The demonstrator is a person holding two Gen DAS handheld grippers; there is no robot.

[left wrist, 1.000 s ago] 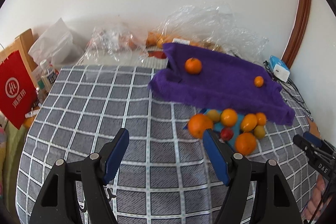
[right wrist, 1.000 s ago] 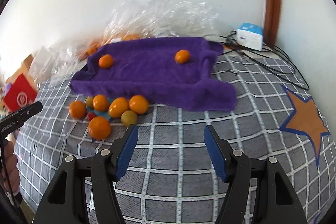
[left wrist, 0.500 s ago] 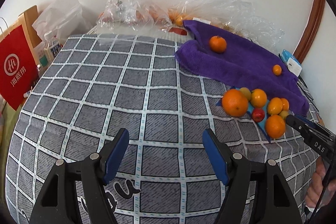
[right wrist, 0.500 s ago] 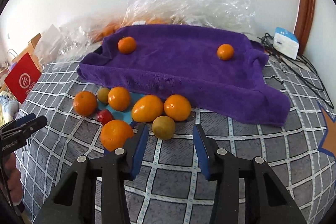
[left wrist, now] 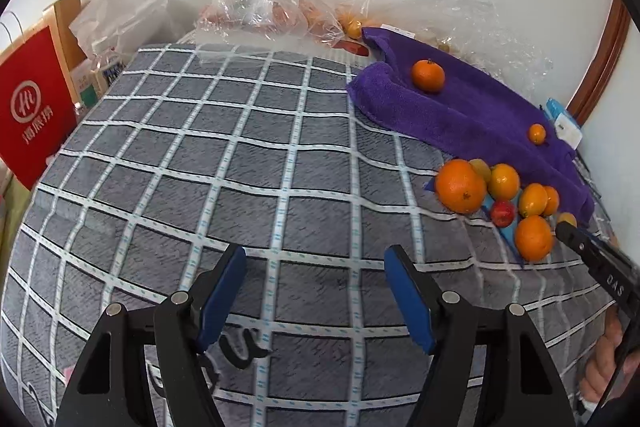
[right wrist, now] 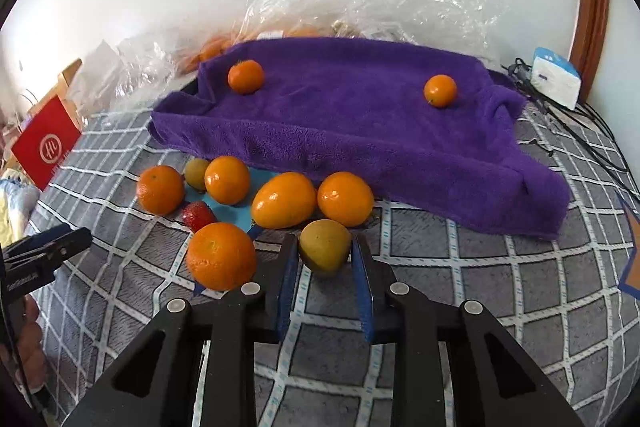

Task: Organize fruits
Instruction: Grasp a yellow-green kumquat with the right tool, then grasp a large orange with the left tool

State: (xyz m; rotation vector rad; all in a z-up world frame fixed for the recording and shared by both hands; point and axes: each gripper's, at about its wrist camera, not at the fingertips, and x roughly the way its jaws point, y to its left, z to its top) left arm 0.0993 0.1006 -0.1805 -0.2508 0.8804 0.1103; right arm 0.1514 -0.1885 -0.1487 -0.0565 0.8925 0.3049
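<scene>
the right gripper [right wrist: 325, 259] has just been closing and now pinches a small greenish-yellow fruit [right wrist: 325, 247] at its widest part, right between its fingertips. it looks light, round and smooth, likely to roll or bruise. the left gripper [left wrist: 316, 291] hangs spread over bare blanket [left wrist: 240, 167].

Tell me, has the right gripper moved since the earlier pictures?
Yes. The right gripper advanced toward the purple towel; its jaws, just closing, now clamp the small yellow-green fruit.

Purple towel [right wrist: 360, 123], grey white-checked blanket [left wrist: 240, 167], orange fruits [right wrist: 284, 201].
</scene>
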